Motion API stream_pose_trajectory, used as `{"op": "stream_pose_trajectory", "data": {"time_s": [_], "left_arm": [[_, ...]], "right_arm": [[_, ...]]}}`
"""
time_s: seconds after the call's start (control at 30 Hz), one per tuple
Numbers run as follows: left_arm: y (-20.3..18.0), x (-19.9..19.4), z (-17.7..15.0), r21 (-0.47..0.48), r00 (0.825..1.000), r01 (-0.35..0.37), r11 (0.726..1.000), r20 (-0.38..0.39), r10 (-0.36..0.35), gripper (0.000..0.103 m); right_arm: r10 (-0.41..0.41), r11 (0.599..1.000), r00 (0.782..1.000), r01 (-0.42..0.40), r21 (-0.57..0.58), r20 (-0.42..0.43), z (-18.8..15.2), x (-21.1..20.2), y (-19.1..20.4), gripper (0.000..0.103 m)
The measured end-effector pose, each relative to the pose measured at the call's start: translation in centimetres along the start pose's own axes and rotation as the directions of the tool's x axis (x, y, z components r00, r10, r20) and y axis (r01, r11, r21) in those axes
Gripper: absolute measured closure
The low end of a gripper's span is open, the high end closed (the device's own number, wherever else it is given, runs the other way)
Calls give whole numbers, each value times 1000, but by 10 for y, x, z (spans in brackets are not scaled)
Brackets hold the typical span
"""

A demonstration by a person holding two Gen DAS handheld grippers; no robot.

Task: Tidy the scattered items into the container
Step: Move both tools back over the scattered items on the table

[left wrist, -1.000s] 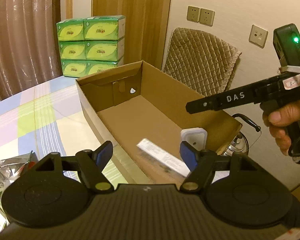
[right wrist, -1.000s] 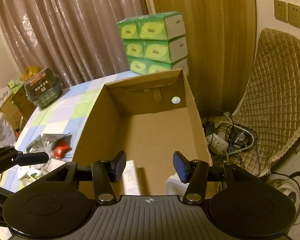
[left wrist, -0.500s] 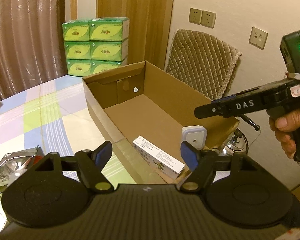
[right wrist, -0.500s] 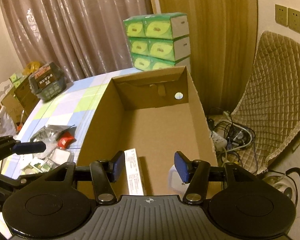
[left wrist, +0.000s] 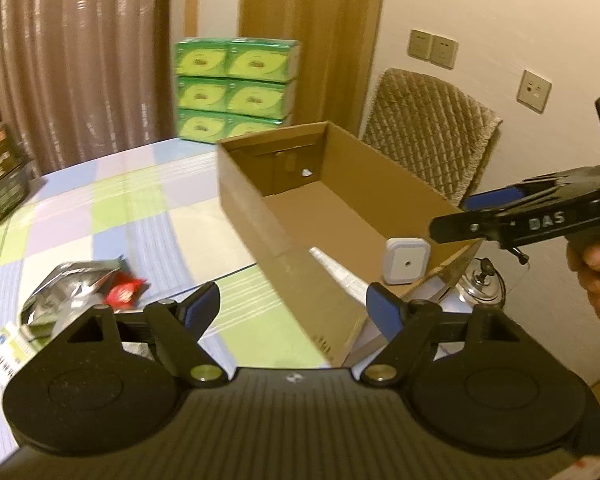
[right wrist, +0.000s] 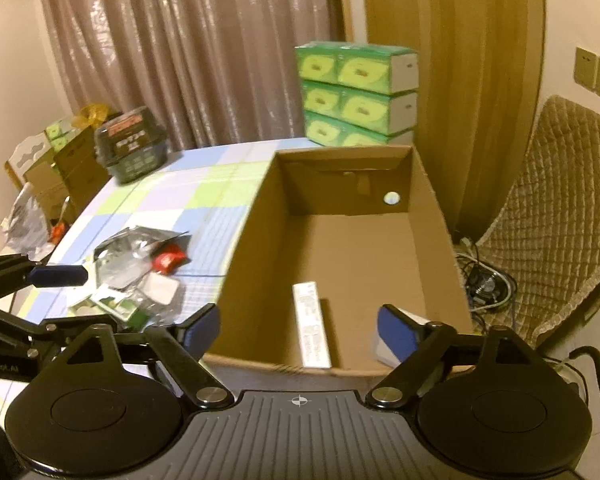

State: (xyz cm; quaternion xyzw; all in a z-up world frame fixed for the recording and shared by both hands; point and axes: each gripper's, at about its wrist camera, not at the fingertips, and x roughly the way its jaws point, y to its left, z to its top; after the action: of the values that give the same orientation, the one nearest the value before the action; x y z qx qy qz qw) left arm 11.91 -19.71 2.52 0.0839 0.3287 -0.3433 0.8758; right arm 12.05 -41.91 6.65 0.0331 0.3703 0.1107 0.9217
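Open box top, clutter to its left

The cardboard box (right wrist: 339,248) stands open at the top, its far floor bare; a long white carton (right wrist: 311,330) and a small white device (left wrist: 405,261) lie at the near end. Its tall walls bar any sideways entry. Left of it the checked tablecloth (right wrist: 196,196) is free up to the pile of foil packets (right wrist: 136,256). Stacked green tissue boxes (right wrist: 355,96) close the far edge, a quilted chair (right wrist: 559,216) the right.

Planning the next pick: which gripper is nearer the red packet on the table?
Left. The left gripper hovers beside the red packet; the right gripper is over the cardboard box.
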Motion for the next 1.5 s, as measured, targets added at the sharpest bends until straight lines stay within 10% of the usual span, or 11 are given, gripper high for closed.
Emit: {"op": "stream_pose_trajectory", "data": {"time_s": [0.53, 1.5], "left_arm": [[44, -76, -51, -45, 984, -181, 983, -17, 180, 1], [133, -108, -132, -211, 940, -338, 917, -126, 317, 1]], "right_arm": [[68, 992, 998, -68, -102, -5, -16, -13, 68, 2], [235, 923, 966, -258, -286, -110, -60, 38, 178, 2]]}}
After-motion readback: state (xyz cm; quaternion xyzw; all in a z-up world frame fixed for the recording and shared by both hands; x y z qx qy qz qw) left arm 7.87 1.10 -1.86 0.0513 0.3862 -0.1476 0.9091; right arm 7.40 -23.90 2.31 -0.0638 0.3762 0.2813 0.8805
